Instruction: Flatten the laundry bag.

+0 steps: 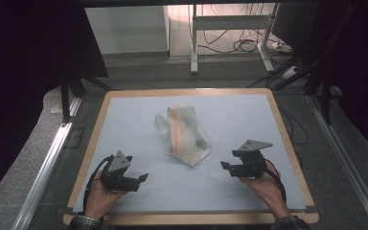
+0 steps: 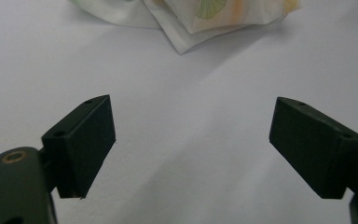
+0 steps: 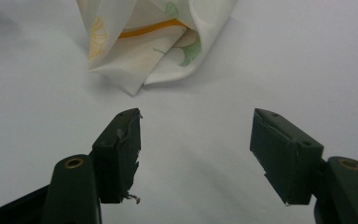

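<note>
Crumpled white cloth (image 1: 183, 135) with green-orange leaf print, mid-table

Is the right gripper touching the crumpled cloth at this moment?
Apart. In the right gripper view, bare table lies between the open right gripper and the crumpled cloth; nothing sits between the jaws.

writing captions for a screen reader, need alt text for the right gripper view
A crumpled white cloth with green leaf prints and an orange stripe lies on a pale table surface, just beyond the right gripper. The gripper's two black jaws stand apart with nothing between them, clear of the cloth.
</note>
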